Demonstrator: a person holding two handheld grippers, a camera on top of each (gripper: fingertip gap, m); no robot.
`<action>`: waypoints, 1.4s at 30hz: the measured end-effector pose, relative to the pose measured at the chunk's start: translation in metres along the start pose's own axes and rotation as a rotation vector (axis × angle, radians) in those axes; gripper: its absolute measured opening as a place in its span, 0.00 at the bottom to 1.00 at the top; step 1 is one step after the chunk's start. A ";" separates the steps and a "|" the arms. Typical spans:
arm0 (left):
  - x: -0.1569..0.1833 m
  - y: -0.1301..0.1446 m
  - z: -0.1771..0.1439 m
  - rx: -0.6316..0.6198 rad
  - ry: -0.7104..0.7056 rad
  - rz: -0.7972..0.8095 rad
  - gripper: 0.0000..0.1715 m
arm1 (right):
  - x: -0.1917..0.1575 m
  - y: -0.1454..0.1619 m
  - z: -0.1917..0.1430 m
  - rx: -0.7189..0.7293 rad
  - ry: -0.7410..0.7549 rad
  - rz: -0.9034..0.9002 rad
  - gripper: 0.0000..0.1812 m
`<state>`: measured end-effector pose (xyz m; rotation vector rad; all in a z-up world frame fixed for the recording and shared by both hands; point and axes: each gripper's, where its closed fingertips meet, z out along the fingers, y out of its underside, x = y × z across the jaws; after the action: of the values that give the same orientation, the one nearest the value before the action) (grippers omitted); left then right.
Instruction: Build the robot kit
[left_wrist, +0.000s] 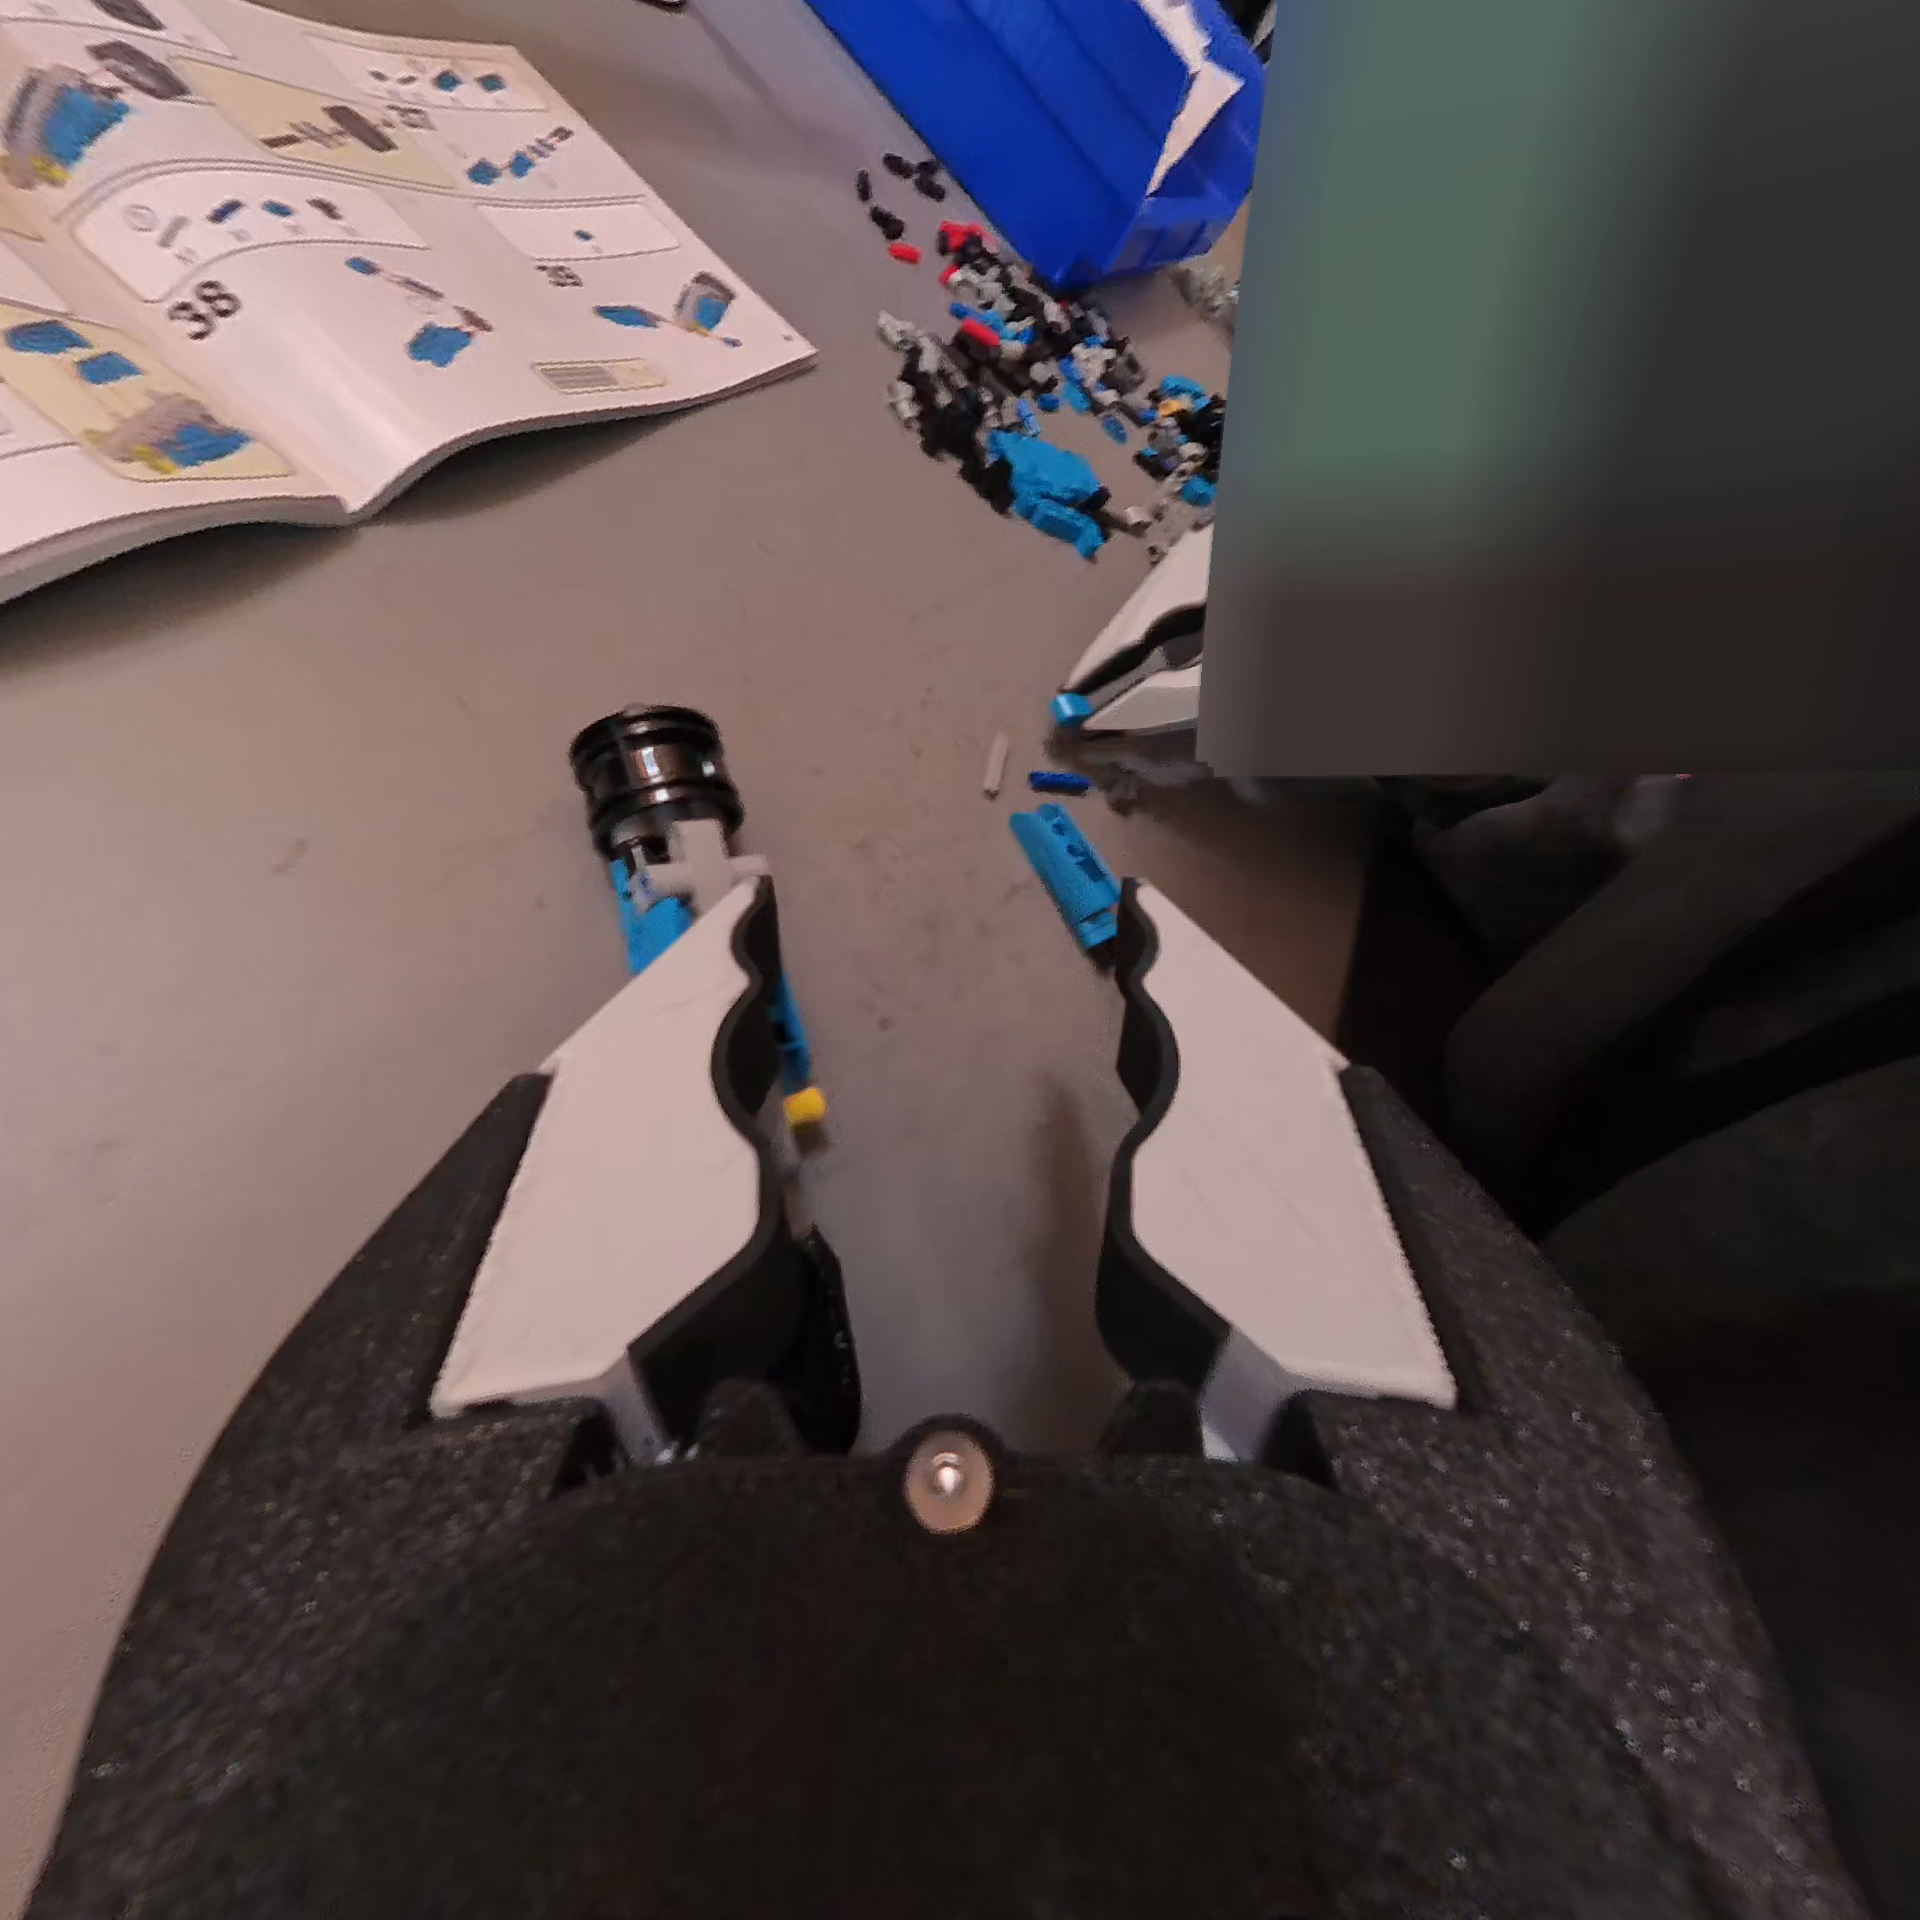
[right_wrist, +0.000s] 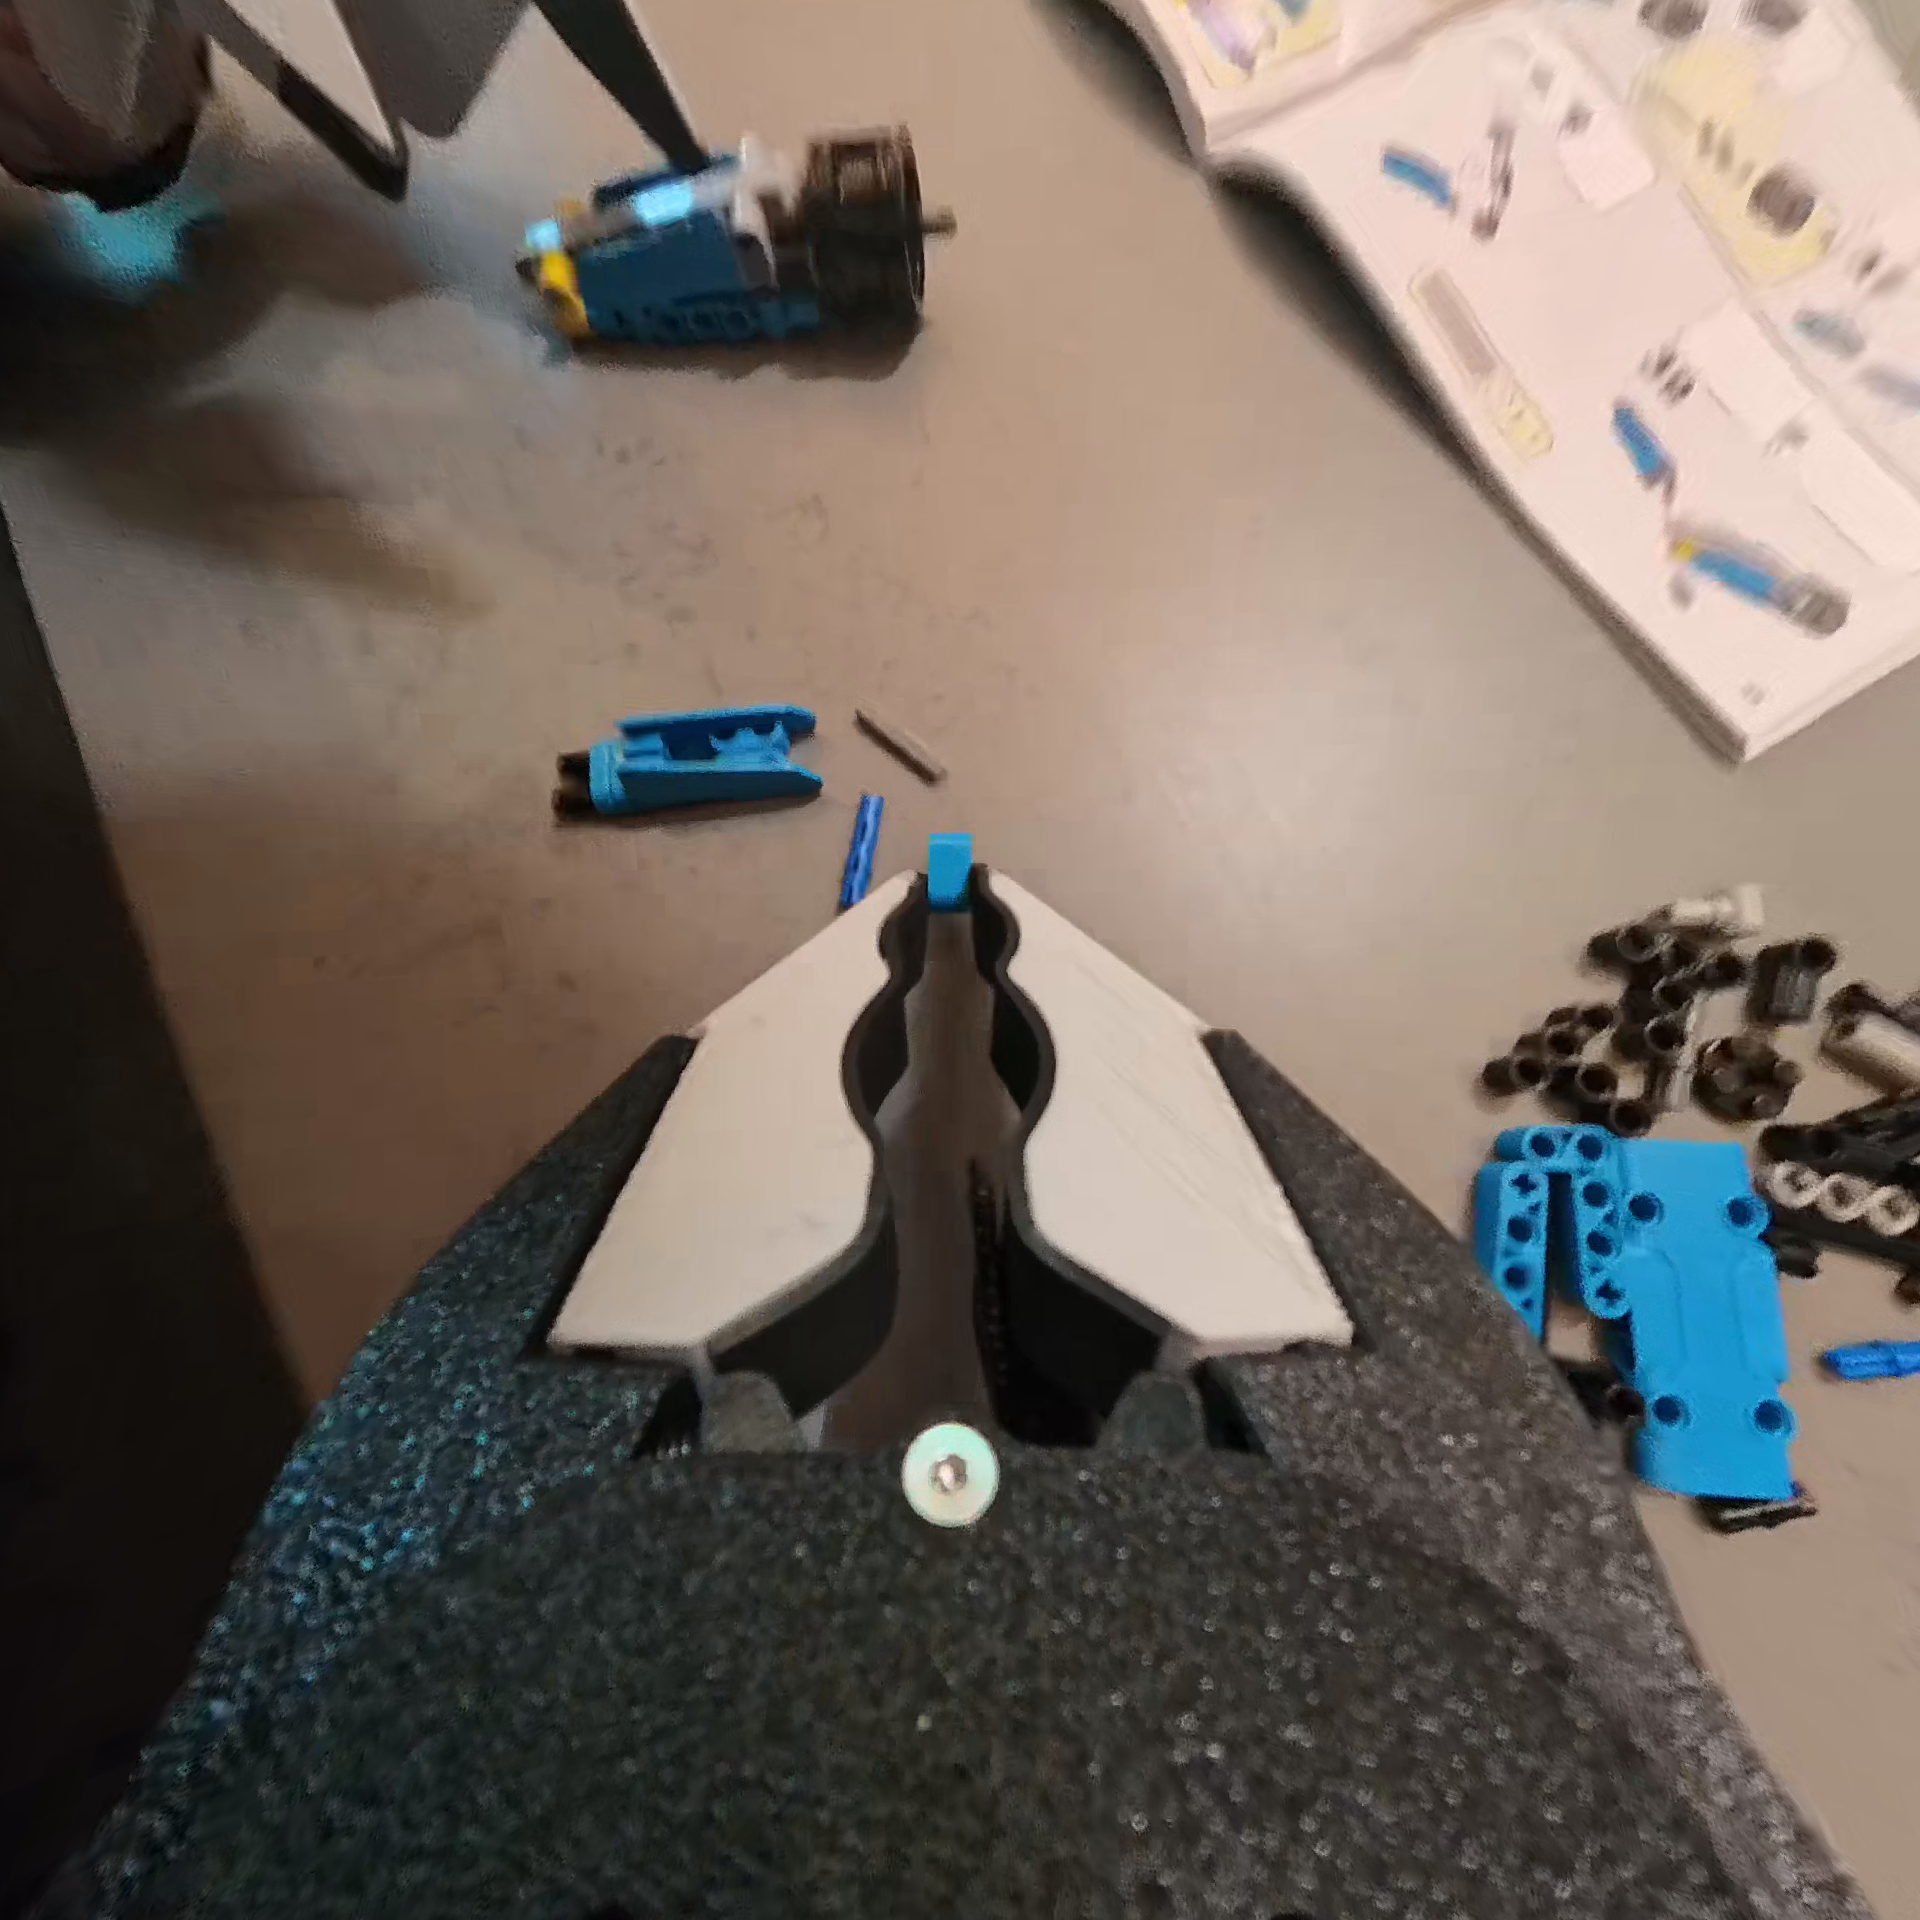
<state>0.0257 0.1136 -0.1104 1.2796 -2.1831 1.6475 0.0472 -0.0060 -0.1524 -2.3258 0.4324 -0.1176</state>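
My left gripper (left_wrist: 945, 904) is open and empty over the grey table. A blue brick assembly with black wheels (left_wrist: 655, 790) lies partly under its left finger. A light-blue panel piece (left_wrist: 1070, 878) lies by its right fingertip. My right gripper (right_wrist: 949, 896) is shut on a small blue piece (right_wrist: 949, 864) that sticks out past the tips. It holds the piece just above the table. In the right wrist view the wheeled assembly (right_wrist: 727, 255) lies at the far left with the left gripper's fingers (right_wrist: 644, 104) over it. The light-blue panel piece (right_wrist: 696, 758) lies closer in.
An open instruction booklet (left_wrist: 312, 312) (right_wrist: 1610, 364) lies on the table (left_wrist: 312, 831). A blue bin (left_wrist: 1049, 114) stands at the back, with a pile of small bricks (left_wrist: 1039, 395) beside it. Black connectors (right_wrist: 1683, 1008), a big blue panel (right_wrist: 1662, 1299), a dark axle (right_wrist: 899, 745) and a blue pin (right_wrist: 862, 847) lie near the right gripper. My hands' fingertips stand some 15 cm from each other.
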 end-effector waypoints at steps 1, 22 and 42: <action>0.004 -0.002 0.002 0.011 0.027 -0.015 0.37 | -0.001 -0.009 -0.001 0.029 0.011 -0.030 0.04; 0.085 -0.009 0.009 0.063 0.484 -0.190 0.16 | -0.084 -0.095 -0.030 0.343 0.294 -0.634 0.04; 0.095 0.000 0.000 0.038 0.465 -0.038 0.04 | -0.101 -0.091 -0.029 0.381 0.173 -0.607 0.04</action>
<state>-0.0346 0.0622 -0.0583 0.8286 -1.8444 1.7612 -0.0292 0.0692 -0.0638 -2.0004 -0.2150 -0.6377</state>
